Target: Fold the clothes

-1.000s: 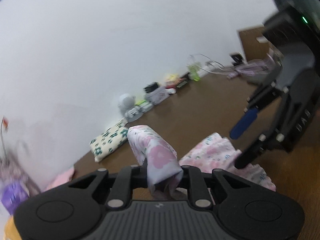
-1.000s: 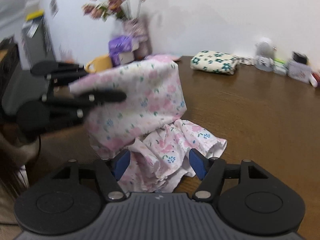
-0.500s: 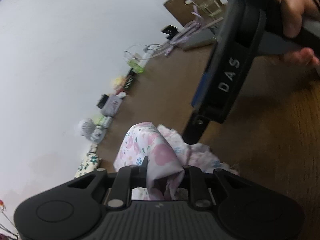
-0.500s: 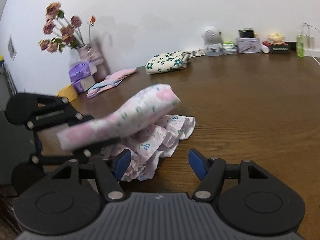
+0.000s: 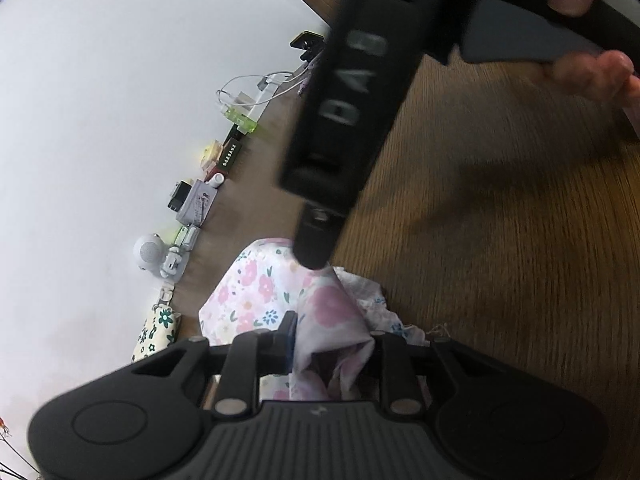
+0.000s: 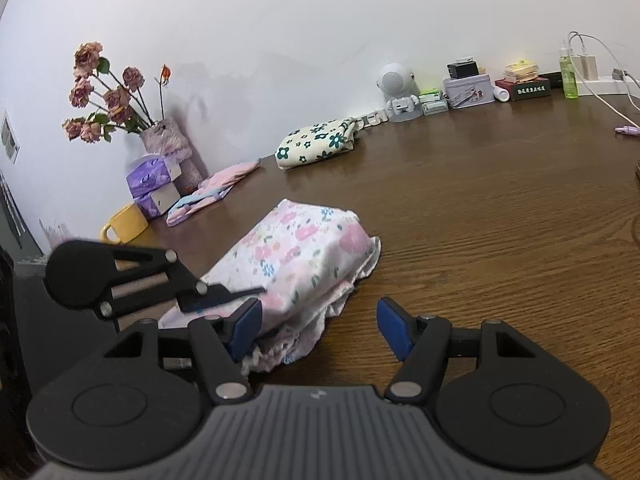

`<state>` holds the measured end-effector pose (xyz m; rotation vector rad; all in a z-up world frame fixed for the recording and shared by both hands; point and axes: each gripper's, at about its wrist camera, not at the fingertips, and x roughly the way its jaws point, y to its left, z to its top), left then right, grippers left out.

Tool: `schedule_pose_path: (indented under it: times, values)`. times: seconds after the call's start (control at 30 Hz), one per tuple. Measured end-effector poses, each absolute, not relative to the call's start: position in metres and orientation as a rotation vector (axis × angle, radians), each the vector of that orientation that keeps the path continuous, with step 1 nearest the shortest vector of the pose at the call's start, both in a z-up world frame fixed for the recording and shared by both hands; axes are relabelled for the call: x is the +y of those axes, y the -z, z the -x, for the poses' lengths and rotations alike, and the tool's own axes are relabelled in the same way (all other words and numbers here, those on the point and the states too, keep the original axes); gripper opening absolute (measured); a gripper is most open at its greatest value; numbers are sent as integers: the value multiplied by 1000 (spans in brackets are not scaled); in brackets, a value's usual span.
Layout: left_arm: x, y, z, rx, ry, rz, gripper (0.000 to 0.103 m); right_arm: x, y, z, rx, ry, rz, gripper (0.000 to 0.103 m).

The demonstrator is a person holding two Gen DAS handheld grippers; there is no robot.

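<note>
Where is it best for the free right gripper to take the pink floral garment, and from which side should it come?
Probably at the near frilly hem of the pink floral garment, coming low from the right gripper's own side. The left gripper already pinches the left end, and the layered edge lies open toward the right one on the table.

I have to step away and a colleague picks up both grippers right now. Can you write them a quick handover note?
Left gripper: shut on a bunched end of the pink floral garment.
Right gripper: open, empty, its fingers hovering at the garment's near edge.
Garment: lying on the wooden table, doubled over into a loose bundle with ruffled edges sticking out underneath.
Done: a rough first fold, by the look of it. A green-flowered folded cloth already sits by the wall.
Left: release the left grip, straighten the edges, finish the fold, probably set it with the folded piece.
</note>
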<state>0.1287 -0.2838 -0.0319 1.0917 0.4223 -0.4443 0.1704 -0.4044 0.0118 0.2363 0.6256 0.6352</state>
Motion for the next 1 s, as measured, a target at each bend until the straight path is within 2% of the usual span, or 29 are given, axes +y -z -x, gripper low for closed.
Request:
schedule_pose_path:
  times: [0.1, 0.33, 0.53, 0.77, 1.0]
  values:
    - [-284, 30, -129, 429, 444, -1074, 22, -400, -15, -174, 624, -625, -249, 58]
    - [-280, 18, -122, 437, 466, -1006, 32, -384, -13, -182, 645, -615, -235, 35]
    - [-264, 1, -118, 476, 475, -835, 39, -375, -8, -184, 655, -595, -212, 32]
    - [-242, -16, -97, 500, 484, -634, 40, -373, -5, -180, 658, -581, -207, 32]
    - [-204, -60, -97, 501, 441, -270, 42, -373, -6, -173, 647, -568, -188, 32]
